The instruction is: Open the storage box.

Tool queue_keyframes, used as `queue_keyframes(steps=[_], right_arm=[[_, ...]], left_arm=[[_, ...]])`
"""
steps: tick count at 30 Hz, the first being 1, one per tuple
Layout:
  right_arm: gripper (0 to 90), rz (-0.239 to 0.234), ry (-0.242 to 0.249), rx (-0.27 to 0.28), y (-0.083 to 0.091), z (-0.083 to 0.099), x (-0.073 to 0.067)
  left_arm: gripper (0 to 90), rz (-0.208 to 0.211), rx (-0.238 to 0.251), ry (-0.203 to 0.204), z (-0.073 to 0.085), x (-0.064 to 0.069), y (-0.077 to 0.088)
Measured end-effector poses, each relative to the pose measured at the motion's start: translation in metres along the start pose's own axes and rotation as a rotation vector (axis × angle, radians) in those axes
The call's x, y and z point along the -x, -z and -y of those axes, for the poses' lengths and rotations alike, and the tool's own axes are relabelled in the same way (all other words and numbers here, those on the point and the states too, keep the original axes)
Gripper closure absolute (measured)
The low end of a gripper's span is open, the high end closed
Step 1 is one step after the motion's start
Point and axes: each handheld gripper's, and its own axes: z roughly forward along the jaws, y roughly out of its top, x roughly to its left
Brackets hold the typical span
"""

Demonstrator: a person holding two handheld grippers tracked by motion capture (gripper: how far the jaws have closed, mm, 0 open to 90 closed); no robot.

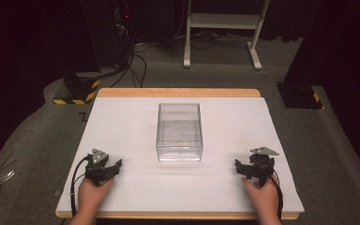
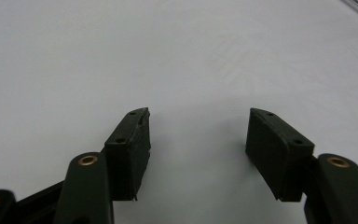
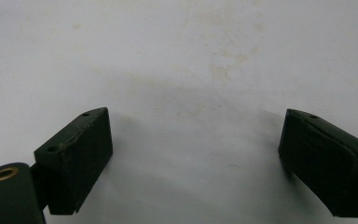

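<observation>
Premises: a recording lab. Dark curtains (image 1: 23, 56), grey carpet (image 1: 215, 70), cables (image 1: 138, 61), hazard-striped stand base (image 1: 77, 91) upper left, white-topped desk (image 1: 122, 126) centre.

We see a grey carpet (image 1: 225, 70) around the table (image 1: 178, 93). Far behind stands a white frame (image 1: 225, 21), cables (image 1: 136, 61) trail far left, and black curtains (image 1: 28, 42) darken the room.
</observation>
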Motion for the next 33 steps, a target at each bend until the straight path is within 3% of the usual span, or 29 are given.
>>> queue_keyframes(steps=[4, 9, 10, 12, 13, 16, 18, 25, 31, 33], right_arm=[[9.4, 0.001, 0.0, 0.001, 0.0, 0.0, 0.0], [9.5, 0.001, 0.002, 0.003, 0.0, 0.0, 0.0], [9.5, 0.002, 0.006, 0.005, 0.0, 0.0, 0.0], [9.5, 0.004, 0.007, 0.004, 0.0, 0.0, 0.0], [9.5, 0.003, 0.006, 0.004, 0.0, 0.0, 0.0], [9.5, 0.002, 0.002, 0.003, 0.0, 0.0, 0.0], [9.5, 0.005, 0.006, 0.003, 0.0, 0.0, 0.0], [10.6, -0.003, -0.004, -0.001, 0.0, 0.0, 0.0], [24.0, 0.016, -0.025, 0.003, 0.005, 0.0, 0.002], [26.2, -0.003, -0.031, 0.013, 0.009, 0.0, 0.002]], left_arm=[[39.9, 0.0, 0.001, 0.002, 0.0, 0.0, 0.0], [39.1, -0.039, 0.01, -0.048, 0.0, 0.006, 0.001], [39.8, -0.023, 0.004, -0.036, 0.0, 0.004, 0.001], [39.1, 0.038, 0.003, 0.024, 0.0, -0.004, 0.0], [34.5, 0.057, 0.002, 0.022, 0.0, -0.006, 0.0], [30.4, 0.056, -0.002, 0.003, 0.0, -0.004, 0.0], [29.8, 0.033, -0.011, -0.023, -0.001, 0.001, 0.0], [29.6, 0.032, -0.012, -0.013, -0.001, 0.001, 0.0], [29.5, 0.026, -0.014, -0.015, -0.001, 0.002, 0.0], [29.5, 0.027, -0.014, -0.015, -0.001, 0.002, 0.0]])
